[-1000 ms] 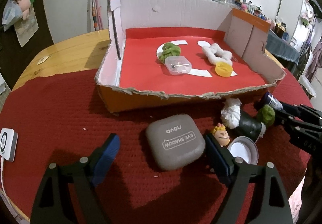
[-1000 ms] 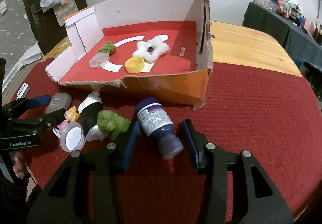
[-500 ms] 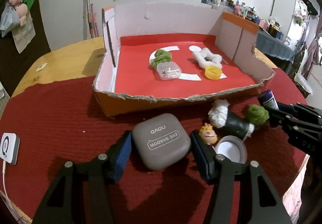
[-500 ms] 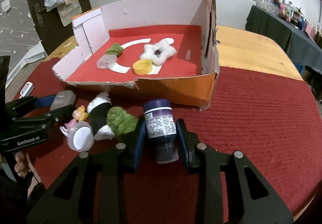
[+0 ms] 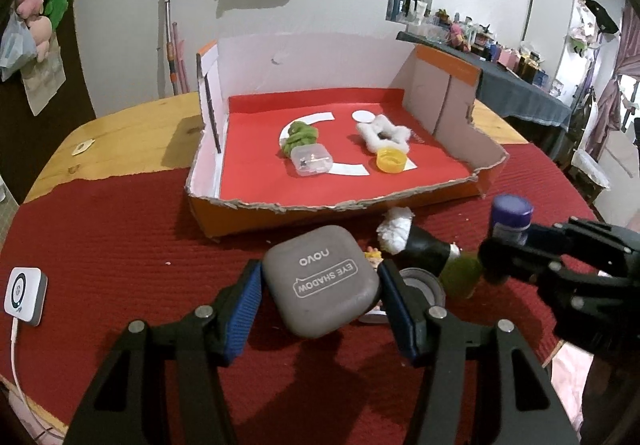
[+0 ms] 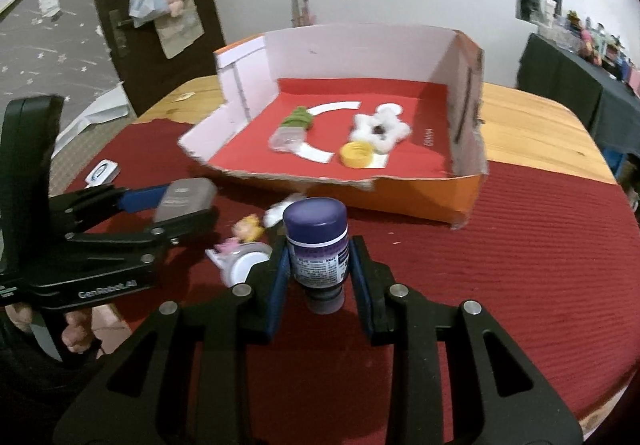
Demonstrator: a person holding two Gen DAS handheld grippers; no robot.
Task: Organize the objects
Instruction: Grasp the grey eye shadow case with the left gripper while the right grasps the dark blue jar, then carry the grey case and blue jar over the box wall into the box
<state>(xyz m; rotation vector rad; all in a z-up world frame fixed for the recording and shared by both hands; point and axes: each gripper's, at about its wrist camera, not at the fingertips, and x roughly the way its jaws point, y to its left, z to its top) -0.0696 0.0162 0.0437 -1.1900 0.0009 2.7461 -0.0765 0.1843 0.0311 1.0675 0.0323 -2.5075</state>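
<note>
Grey eye-shadow case [image 5: 320, 281]: lower centre of the left wrist view, pinched across its flat sides by the left claw [image 5: 320, 305], its far edge tipped up off the red cloth. Hard plastic shell, rounded corners, likely light. Smooth sides could slip; the pads sit about mid-body, which looks sound.

Purple bottle [image 6: 318, 245]: centre of the right wrist view, upright, cap toward the top, clamped by the right claw [image 6: 318, 273] at the labelled waist. Rigid, probably light, round, so it may swivel in the pads.

Above both in frame, the cardboard box [image 5: 208, 205] on the desk, open, already holding a yellow cap [image 5: 390, 160], clear case [image 5: 312, 161] and fluffy pieces.
</note>
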